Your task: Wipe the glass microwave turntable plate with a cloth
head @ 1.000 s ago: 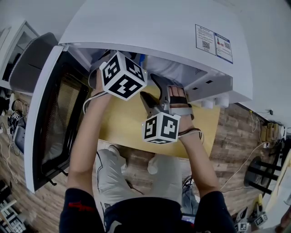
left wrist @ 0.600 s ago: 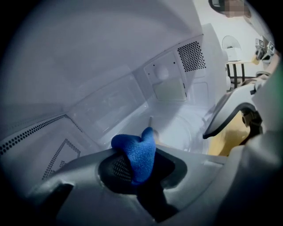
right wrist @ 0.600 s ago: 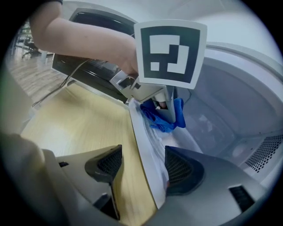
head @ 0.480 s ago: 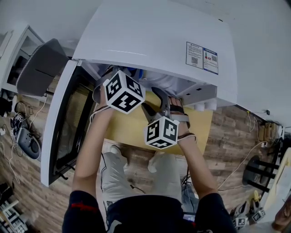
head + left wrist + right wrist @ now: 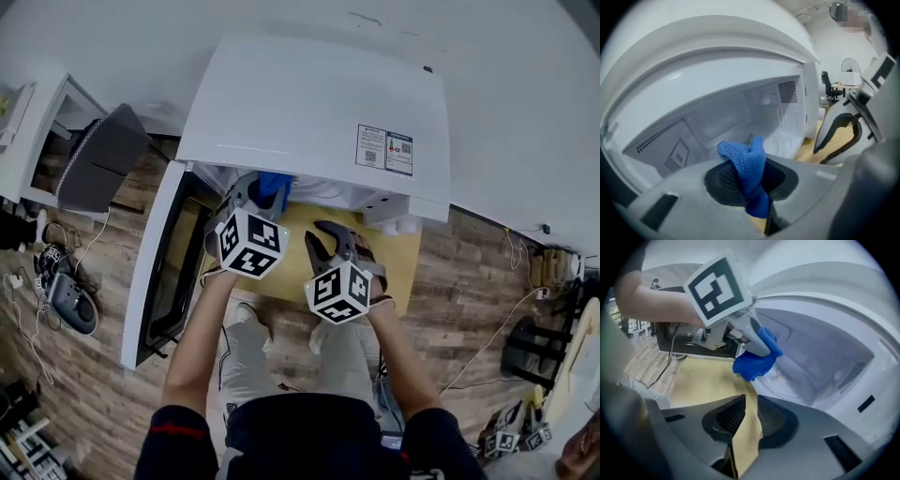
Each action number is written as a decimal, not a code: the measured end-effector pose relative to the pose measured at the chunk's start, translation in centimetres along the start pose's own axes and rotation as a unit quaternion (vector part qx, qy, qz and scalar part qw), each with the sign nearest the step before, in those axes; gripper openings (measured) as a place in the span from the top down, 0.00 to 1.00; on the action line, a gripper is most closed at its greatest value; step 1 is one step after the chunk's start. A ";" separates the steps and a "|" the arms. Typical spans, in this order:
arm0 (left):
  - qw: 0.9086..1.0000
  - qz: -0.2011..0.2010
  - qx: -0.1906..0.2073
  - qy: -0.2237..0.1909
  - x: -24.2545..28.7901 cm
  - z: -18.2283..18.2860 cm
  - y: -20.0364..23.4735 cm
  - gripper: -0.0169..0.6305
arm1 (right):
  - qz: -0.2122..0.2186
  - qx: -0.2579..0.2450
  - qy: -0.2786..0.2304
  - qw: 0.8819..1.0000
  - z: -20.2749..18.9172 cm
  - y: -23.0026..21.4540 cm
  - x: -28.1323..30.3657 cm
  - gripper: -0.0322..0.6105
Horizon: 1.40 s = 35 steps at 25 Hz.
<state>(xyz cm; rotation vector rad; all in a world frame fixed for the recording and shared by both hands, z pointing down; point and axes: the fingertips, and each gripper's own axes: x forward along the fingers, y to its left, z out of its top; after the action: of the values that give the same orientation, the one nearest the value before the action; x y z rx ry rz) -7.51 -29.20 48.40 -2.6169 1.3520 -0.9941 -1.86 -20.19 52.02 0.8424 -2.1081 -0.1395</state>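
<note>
My left gripper (image 5: 255,199) is shut on a blue cloth (image 5: 274,187), which hangs in a bunch from its tips (image 5: 752,187) just outside the open mouth of the white microwave (image 5: 309,112). In the right gripper view the same cloth (image 5: 757,362) dangles over the front lip of the cavity. The glass turntable plate (image 5: 790,380) lies on the cavity floor, faint and partly hidden. My right gripper (image 5: 323,236) hovers over the yellow table (image 5: 281,272), right of the left one. Its jaws (image 5: 747,423) have just been closing; a narrow gap remains with nothing in it.
The microwave door (image 5: 159,272) stands swung open to the left. A dark grey box (image 5: 98,159) sits on the floor farther left. Cables and shoes lie on the wooden floor (image 5: 478,281) on both sides. The person's legs are under the table's near edge.
Both grippers have drawn back out of the microwave's mouth toward the person, and the blue cloth has come into sight. The right gripper's jaws stand closer together than before.
</note>
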 end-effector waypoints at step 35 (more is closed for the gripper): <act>0.986 0.013 -0.123 -0.113 -22.7 14.1 1.5 0.88 | -0.122 0.185 -0.197 0.955 16.5 -11.7 -23.0 0.94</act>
<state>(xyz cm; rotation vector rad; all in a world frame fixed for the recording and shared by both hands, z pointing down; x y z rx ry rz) -10.28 -16.81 24.89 -2.7685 1.5319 -0.5338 1.61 -18.22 21.70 1.3965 -2.4356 -0.0418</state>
